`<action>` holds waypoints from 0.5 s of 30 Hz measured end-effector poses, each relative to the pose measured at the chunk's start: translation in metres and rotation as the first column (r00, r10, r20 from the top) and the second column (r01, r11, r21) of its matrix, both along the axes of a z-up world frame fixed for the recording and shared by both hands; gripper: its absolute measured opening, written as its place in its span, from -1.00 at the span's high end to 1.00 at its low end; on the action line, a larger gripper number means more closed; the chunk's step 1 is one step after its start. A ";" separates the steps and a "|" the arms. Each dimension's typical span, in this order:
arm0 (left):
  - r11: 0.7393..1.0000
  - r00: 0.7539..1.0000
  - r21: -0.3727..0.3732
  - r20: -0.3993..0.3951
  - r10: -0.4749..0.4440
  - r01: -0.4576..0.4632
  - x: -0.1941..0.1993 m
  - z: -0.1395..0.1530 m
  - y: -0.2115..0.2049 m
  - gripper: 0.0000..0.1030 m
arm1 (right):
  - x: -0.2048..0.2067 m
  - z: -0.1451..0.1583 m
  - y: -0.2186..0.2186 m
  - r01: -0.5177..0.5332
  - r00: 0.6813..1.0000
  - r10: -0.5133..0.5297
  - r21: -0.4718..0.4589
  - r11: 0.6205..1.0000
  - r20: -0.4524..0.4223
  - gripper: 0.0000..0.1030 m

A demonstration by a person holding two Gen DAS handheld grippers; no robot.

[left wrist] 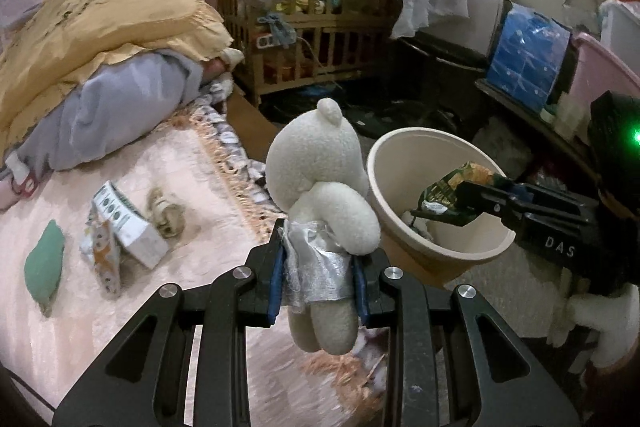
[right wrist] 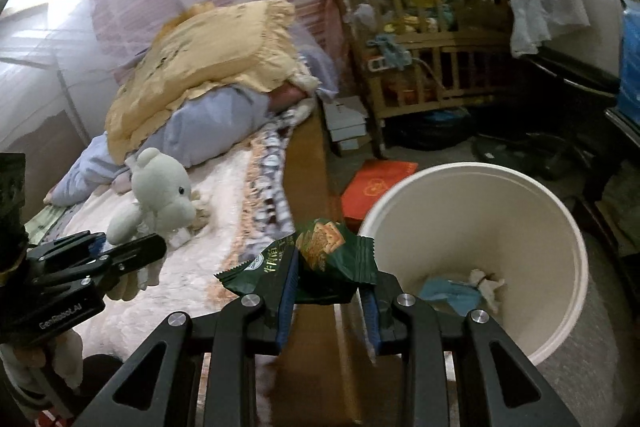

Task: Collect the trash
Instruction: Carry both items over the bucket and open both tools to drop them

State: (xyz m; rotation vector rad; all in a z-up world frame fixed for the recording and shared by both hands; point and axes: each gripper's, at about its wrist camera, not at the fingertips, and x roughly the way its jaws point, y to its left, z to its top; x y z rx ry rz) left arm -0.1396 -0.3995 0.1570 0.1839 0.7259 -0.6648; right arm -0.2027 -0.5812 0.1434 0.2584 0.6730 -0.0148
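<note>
Bedroom, cracker wrapper [right wrist: 320, 259] in right hand-held gripper [right wrist: 328, 291], beside bin [right wrist: 560, 307]

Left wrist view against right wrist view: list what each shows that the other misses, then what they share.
Only the left wrist view shows the small box, the green pouch and the crumpled tissue lying on the bed cover.

Only the right wrist view shows the red packet on the floor and the blue and white scraps at the bottom of the bin.

Both show the cream bin, the plush toy clamped in the left hand-held gripper, the green cracker wrapper clamped in the right hand-held gripper, the yellow pillow and the wooden crib.
</note>
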 end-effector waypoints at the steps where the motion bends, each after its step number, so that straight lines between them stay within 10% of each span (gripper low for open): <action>1: 1.000 1.000 0.002 -0.006 -0.007 0.007 0.001 -0.001 -0.004 0.50 | 0.000 -0.001 -0.004 0.006 1.000 -0.006 0.000 1.000 -0.001 0.46; 15: 0.994 0.990 -0.013 -0.097 -0.106 0.106 0.022 -0.021 -0.089 0.50 | 0.006 -0.031 -0.076 0.167 0.986 -0.166 0.029 0.986 -0.032 0.46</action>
